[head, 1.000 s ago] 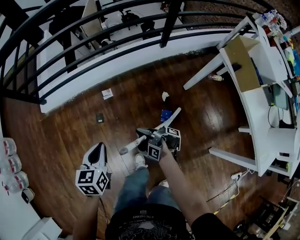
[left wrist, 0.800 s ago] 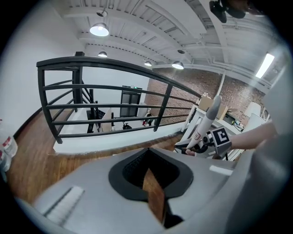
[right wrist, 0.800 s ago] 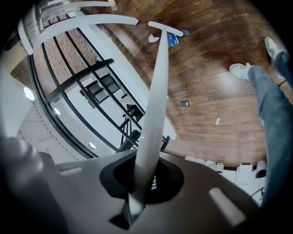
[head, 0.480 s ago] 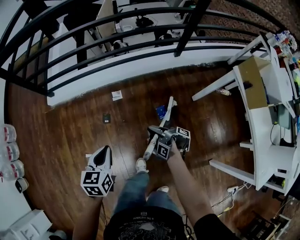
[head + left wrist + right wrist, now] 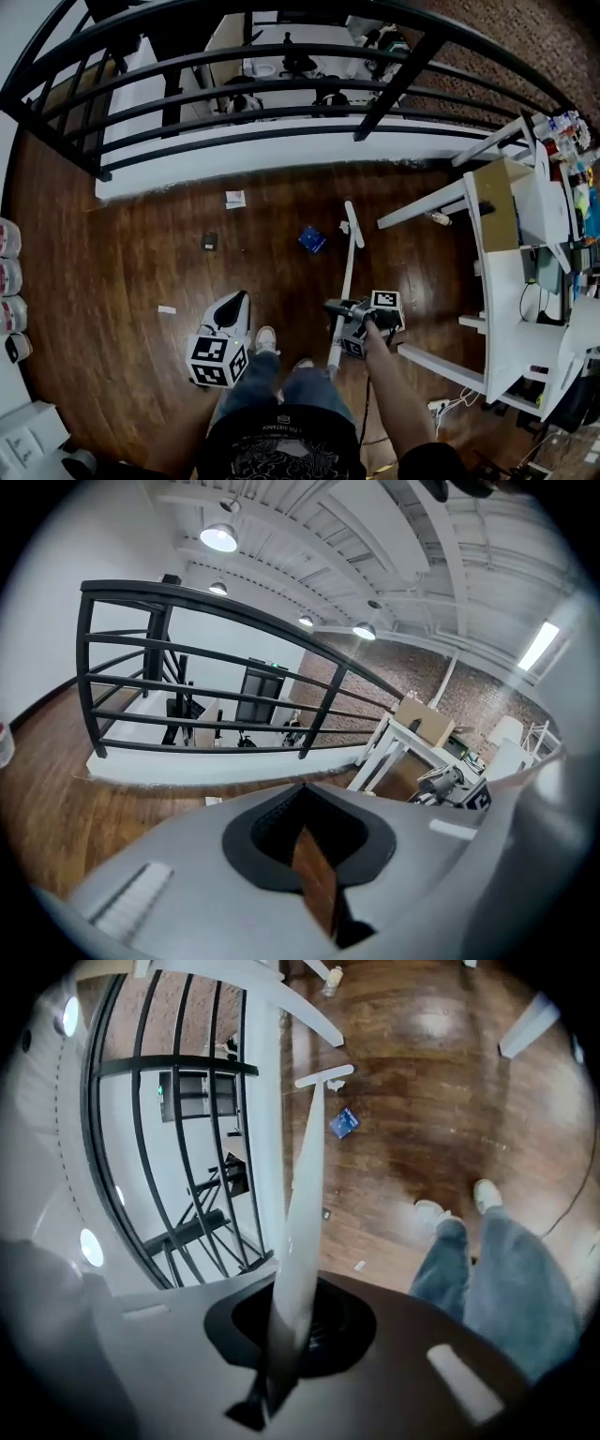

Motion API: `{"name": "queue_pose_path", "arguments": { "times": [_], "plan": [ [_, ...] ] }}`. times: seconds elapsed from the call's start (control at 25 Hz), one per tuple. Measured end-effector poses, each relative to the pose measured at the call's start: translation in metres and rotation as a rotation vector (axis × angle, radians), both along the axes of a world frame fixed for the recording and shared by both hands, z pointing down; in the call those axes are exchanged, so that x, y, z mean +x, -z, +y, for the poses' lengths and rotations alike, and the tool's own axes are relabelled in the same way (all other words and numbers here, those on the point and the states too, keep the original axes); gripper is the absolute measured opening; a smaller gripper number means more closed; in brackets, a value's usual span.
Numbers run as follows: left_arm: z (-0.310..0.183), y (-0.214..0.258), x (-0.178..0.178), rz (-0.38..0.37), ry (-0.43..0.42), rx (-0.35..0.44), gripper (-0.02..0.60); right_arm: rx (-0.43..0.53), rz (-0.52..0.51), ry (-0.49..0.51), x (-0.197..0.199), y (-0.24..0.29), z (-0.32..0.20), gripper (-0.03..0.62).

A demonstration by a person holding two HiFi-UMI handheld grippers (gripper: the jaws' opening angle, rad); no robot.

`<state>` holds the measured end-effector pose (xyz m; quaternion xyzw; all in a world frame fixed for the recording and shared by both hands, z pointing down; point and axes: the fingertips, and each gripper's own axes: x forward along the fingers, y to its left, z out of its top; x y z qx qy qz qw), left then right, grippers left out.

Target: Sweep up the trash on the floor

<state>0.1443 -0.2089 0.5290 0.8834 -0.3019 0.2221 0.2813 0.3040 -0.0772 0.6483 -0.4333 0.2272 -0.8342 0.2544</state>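
Right claw on the broom, left claw empty above the floor.
My right arm reaches forward and down, its claw (image 5: 337, 311) clamped tight on the white broom (image 5: 345, 272) handle. The broom head rests on the wooden floor (image 5: 122, 272) near a blue packet (image 5: 312, 239). My left claw (image 5: 234, 305) hangs low beside my shoe (image 5: 265, 339), jaws drawn together on nothing. A paper scrap (image 5: 235, 199) lies by the railing's (image 5: 281, 84) white base.

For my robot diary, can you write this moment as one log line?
right tool: shut on broom | left tool: shut, empty | blue trash: on floor, left of broom head, apart
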Motion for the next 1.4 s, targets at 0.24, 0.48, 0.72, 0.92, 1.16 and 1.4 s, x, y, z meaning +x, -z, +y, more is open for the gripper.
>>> {"name": "queue_pose_path", "arguments": {
  "times": [0.24, 0.48, 0.72, 0.92, 1.16, 1.4],
  "plan": [
    [0.009, 0.003, 0.009, 0.016, 0.026, -0.011, 0.005, -0.148, 0.164, 0.231, 0.063, -0.053, 0.032, 0.0],
    [0.006, -0.007, 0.022, -0.023, 0.046, -0.021, 0.004, -0.194, 0.142, 0.228, 0.1, -0.077, 0.021, 0.0],
    [-0.008, -0.006, 0.046, -0.048, 0.094, 0.0, 0.003, -0.251, 0.077, 0.386, 0.082, -0.099, 0.034, 0.0],
    [-0.013, -0.008, 0.048, -0.051, 0.155, -0.002, 0.005, -0.227, -0.016, 0.45, 0.031, -0.09, 0.038, 0.0],
    [-0.015, -0.017, 0.016, -0.038, 0.211, -0.023, 0.005, -0.22, -0.072, 0.487, -0.03, -0.087, 0.035, 0.0],
    [-0.019, -0.026, -0.045, -0.021, 0.244, -0.043, 0.005, -0.238, -0.101, 0.578, -0.102, -0.073, 0.038, 0.0]
  ]
}}
